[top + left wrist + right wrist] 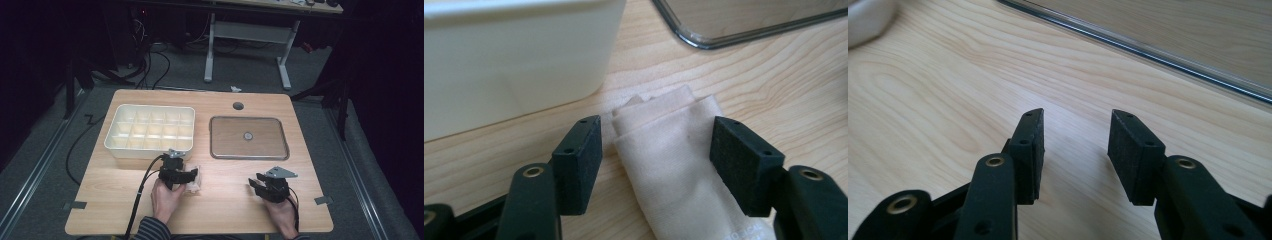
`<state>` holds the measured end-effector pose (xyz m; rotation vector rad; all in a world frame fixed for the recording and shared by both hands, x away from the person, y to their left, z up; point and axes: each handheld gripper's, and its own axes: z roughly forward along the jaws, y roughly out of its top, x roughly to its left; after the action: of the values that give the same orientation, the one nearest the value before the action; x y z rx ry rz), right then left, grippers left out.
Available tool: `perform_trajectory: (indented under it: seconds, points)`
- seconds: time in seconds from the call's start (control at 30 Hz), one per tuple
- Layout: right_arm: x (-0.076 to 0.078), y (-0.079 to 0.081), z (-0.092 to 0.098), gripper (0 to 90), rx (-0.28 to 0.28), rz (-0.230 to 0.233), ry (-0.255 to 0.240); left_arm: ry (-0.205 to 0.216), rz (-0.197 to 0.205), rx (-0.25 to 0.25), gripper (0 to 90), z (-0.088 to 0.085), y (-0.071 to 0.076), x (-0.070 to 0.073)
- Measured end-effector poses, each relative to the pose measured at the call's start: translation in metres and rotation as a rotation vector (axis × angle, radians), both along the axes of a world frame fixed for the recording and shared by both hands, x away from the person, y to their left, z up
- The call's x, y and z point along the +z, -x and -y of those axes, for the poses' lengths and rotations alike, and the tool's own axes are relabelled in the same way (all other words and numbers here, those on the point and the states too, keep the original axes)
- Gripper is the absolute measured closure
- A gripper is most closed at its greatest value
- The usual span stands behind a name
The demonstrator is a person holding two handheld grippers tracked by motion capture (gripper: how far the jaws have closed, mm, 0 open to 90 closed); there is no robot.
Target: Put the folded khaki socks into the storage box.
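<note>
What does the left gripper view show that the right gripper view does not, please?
Left gripper view: a folded cream cloth lying between the open left gripper pads, apparently unpinched, and the white box wall close behind. Right gripper view: the right gripper, open over bare wood, nothing between its pads. Both: the wooden table and an edge of the clear tray.

You see the table (225, 200) lit from above while the room around it stays dark. Up close, the wood shines softly, and the near black jaws look blurry.
</note>
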<state>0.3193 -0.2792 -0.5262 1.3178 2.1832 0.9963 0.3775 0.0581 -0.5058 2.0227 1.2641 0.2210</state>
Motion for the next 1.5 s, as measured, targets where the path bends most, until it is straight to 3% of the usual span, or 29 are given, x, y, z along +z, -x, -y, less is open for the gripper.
perform_trajectory:
  seconds: [0.1, 0.27, 0.4, 0.53, 0.7, 0.93, 1.1, 1.3, 1.5]
  points:
    - [-0.003, 0.002, 0.009, 57.4, -0.03, -0.003, 0.046, 0.009, 0.024, -0.004, 44.4, 0.002, 0.002, -0.004]
    - [-0.004, 0.003, 0.013, 54.5, -0.025, 0.012, 0.052, 0.026, 0.013, -0.007, 44.7, 0.001, 0.001, -0.013]
    - [-0.004, 0.001, 0.014, 51.6, -0.018, 0.005, 0.047, 0.075, -0.004, 0.002, 44.7, -0.002, -0.001, -0.018]
    - [-0.004, 0.001, 0.014, 50.4, -0.016, 0.005, 0.047, 0.085, 0.022, -0.006, 46.4, -0.003, 0.002, -0.021]
    - [-0.004, 0.0, 0.013, 48.8, -0.016, 0.003, 0.044, 0.101, 0.022, -0.035, 55.2, -0.003, 0.003, -0.021]
    - [-0.005, 0.0, 0.013, 46.3, -0.006, 0.003, 0.046, 0.094, 0.021, -0.049, 63.3, -0.002, 0.006, -0.019]
    - [-0.004, -0.001, 0.013, 44.6, -0.011, 0.0, 0.042, 0.111, 0.01, -0.052, 69.4, -0.003, 0.006, -0.018]
    - [-0.005, -0.001, 0.013, 41.5, -0.018, -0.002, 0.046, 0.103, 0.008, -0.064, 71.5, -0.003, 0.009, -0.016]
    - [-0.005, -0.001, 0.013, 39.9, -0.027, -0.006, 0.042, 0.123, -0.007, -0.074, 72.2, -0.005, 0.009, -0.014]
